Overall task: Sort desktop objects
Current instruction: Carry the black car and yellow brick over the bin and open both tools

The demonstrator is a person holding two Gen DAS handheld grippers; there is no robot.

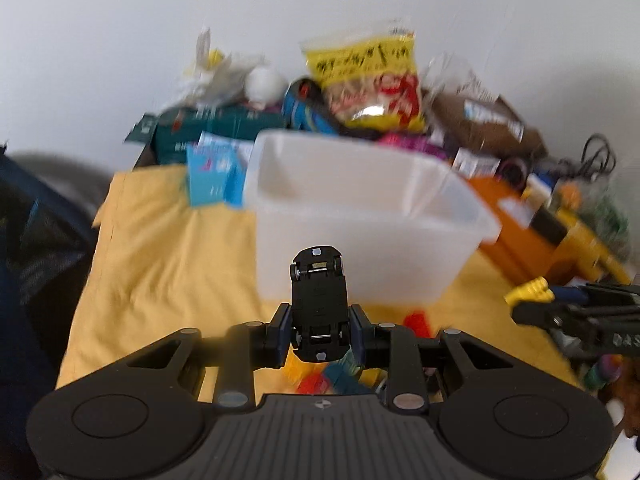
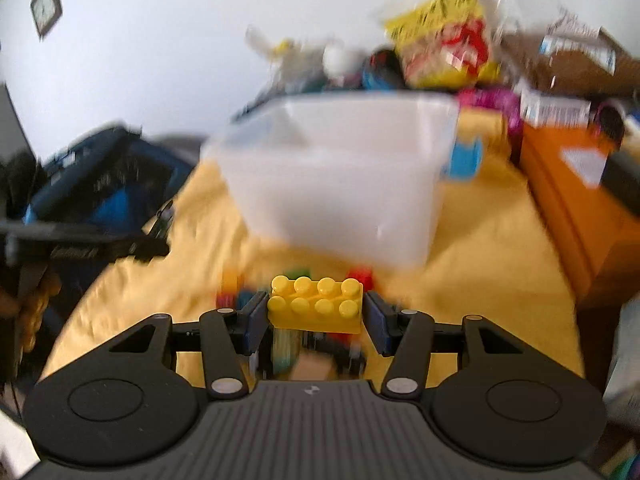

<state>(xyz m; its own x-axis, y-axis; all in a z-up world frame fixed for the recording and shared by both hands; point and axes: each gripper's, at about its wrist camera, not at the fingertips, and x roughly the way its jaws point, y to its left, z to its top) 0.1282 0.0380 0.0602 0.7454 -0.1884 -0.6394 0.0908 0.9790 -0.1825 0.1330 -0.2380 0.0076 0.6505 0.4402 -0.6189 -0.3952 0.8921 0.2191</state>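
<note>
My left gripper (image 1: 319,330) is shut on a black toy car (image 1: 319,300), held underside up with its nose pointing away, above the yellow cloth (image 1: 160,264). My right gripper (image 2: 316,318) is shut on a yellow building brick (image 2: 316,304), studs up. A translucent white plastic bin (image 1: 372,216) stands just ahead of both grippers, also seen as the bin (image 2: 336,184) in the right wrist view. Loose coloured bricks (image 1: 320,380) lie on the cloth below the left gripper, and more bricks (image 2: 296,276) lie below the right one. The right gripper with its yellow brick (image 1: 530,290) shows at the left view's right edge.
An orange box (image 2: 576,208) stands right of the bin. Behind the bin lie a yellow snack bag (image 1: 372,80), a green box (image 1: 212,124), a blue carton (image 1: 212,176) and brown packages (image 1: 488,120). A dark blue bag (image 2: 104,176) sits off the cloth's left edge.
</note>
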